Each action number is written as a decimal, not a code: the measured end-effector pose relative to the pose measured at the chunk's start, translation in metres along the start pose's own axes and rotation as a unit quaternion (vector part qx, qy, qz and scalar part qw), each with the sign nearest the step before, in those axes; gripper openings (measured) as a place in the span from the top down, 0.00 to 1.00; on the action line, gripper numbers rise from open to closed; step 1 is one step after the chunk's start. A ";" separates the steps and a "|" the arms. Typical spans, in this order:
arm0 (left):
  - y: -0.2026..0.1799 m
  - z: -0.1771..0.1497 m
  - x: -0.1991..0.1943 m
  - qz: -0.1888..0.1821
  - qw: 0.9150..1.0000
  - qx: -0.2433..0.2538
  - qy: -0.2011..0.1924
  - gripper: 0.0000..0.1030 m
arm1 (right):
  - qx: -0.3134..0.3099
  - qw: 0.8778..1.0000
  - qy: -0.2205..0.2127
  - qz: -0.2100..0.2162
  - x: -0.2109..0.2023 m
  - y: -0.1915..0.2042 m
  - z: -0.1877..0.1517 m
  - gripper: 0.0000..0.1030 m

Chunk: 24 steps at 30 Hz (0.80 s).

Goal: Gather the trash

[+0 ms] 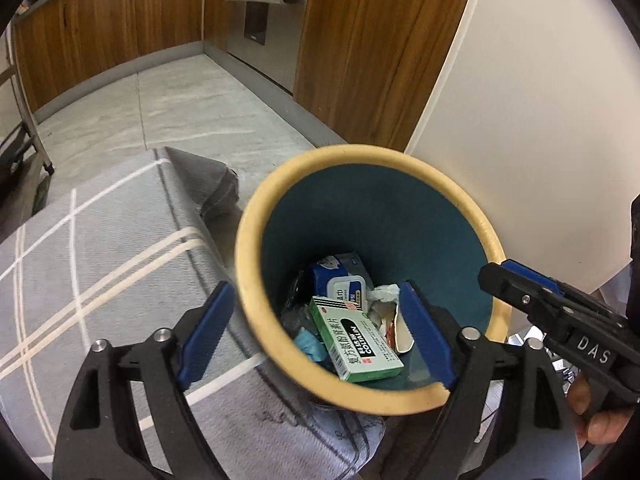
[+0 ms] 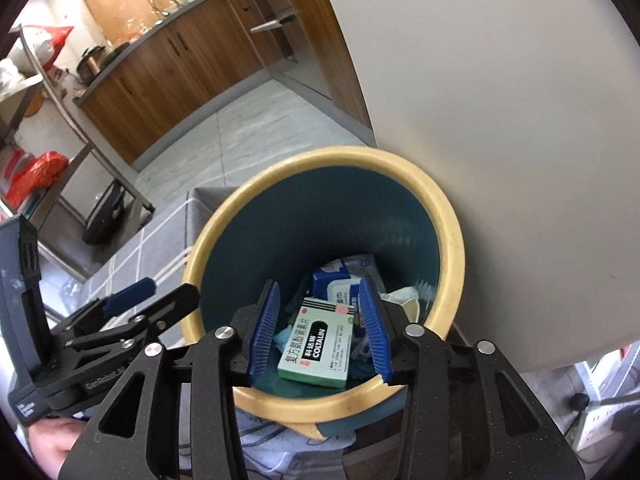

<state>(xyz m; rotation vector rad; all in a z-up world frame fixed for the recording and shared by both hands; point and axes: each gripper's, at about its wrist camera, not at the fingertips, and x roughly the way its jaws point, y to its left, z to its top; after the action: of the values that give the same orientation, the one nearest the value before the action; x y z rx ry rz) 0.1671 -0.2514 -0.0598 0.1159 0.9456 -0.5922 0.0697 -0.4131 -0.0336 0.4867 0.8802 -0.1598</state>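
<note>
A round bin [image 1: 256, 248] with a cream rim and dark teal inside stands beside the table; it also shows in the right wrist view [image 2: 452, 248]. In it lie a green and white medicine box [image 1: 356, 340] [image 2: 316, 344], a blue wet-wipe pack [image 1: 340, 280] [image 2: 336, 280], crumpled paper [image 1: 384, 296] and other scraps. My left gripper [image 1: 316, 336] is open and empty, its fingers astride the bin's near rim. My right gripper [image 2: 320, 332] is open and empty just above the bin's mouth; it also shows at the right of the left wrist view [image 1: 516, 284].
A grey tablecloth [image 1: 100, 248] with white stripes covers the table left of the bin. A white wall [image 1: 520, 120] stands close behind it. Wooden cabinets [image 1: 100, 32] and a steel appliance [image 1: 264, 12] line the tiled kitchen floor. A metal rack [image 2: 60, 152] holds red bags.
</note>
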 end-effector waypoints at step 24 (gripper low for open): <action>0.006 -0.042 -0.133 0.030 0.993 -0.058 -0.098 0.06 | -0.101 0.989 -0.109 -0.006 -0.111 0.040 -0.032 0.19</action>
<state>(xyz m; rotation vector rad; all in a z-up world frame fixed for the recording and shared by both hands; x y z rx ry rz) 0.0811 -0.1752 0.0199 -0.0189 0.7812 -0.4822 -0.0095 -0.3693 0.0481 0.2685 0.6771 -0.1307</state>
